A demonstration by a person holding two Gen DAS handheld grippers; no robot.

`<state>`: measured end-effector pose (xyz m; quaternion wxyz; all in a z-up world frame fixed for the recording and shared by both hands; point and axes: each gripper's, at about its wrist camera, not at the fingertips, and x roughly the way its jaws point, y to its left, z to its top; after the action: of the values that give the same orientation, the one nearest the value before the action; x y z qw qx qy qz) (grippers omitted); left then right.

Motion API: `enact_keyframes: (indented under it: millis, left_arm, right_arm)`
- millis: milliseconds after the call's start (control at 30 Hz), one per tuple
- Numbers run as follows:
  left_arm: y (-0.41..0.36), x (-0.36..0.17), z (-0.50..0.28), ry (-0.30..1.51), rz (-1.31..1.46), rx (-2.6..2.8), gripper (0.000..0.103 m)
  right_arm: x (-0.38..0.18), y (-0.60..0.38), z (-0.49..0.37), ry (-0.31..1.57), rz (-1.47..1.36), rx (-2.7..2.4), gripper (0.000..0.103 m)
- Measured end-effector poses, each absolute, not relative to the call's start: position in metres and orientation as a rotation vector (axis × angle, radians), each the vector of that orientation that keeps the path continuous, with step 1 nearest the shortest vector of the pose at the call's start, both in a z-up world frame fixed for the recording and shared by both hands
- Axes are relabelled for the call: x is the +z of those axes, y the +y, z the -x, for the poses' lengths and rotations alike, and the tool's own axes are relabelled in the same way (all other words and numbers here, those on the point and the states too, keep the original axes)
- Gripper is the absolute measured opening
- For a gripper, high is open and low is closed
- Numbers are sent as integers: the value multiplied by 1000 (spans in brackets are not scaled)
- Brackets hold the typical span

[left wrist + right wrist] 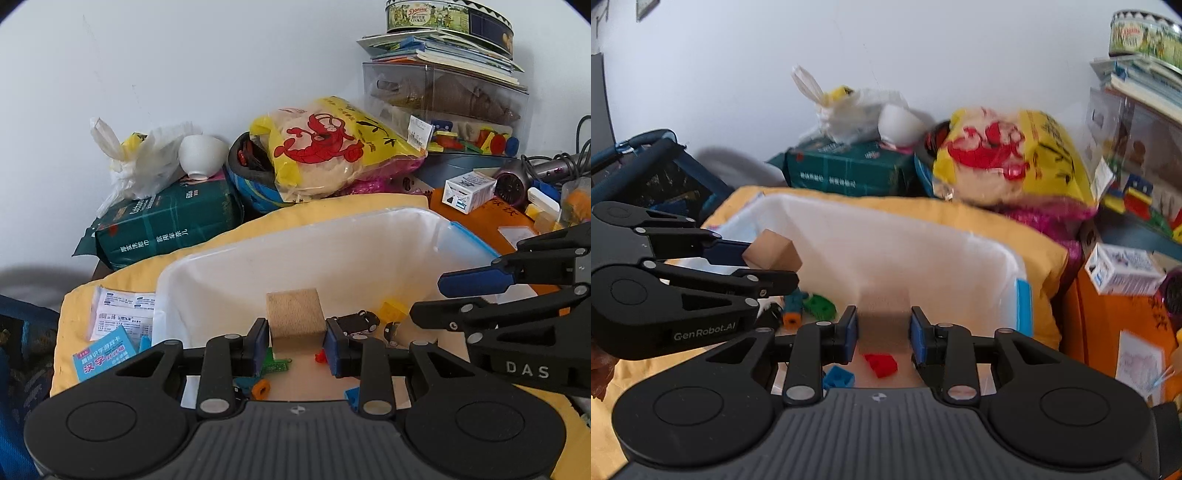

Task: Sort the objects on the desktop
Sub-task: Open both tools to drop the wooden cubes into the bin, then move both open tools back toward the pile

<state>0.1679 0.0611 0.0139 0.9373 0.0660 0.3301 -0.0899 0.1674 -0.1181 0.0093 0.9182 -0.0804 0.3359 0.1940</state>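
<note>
Wooden block (pixel 295 317), underside hidden

The white bin (pixel 295 236) is open from above, its middle floor bare. Small toys (pixel 812 306) crowd its near-left floor. Behind it, a yellow bag (pixel 325 155) and green pack (pixel 166 225) block the way.

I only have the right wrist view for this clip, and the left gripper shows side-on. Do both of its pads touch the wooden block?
Observer: Yes. In its own camera the wooden block sits squarely between the left gripper's pads, touching both.
Operator: What lies in the bin near it?
Observer: A black toy car on the floor of the white bin, right of the block.
Operator: And outside the bin?
Observer: A blue card pack lies on the yellow cloth.
</note>
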Motion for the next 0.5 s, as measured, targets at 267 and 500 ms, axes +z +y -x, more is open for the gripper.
enact_keyframes:
  millis: [267, 500]
  left_arm:
    - [63, 35, -142, 618, -120, -210, 53]
    - [71, 45, -70, 531, -77, -244, 70]
  right_arm:
    - [16, -117, -161, 663, 176, 373, 46]
    - [34, -120, -117, 575, 171, 398, 55]
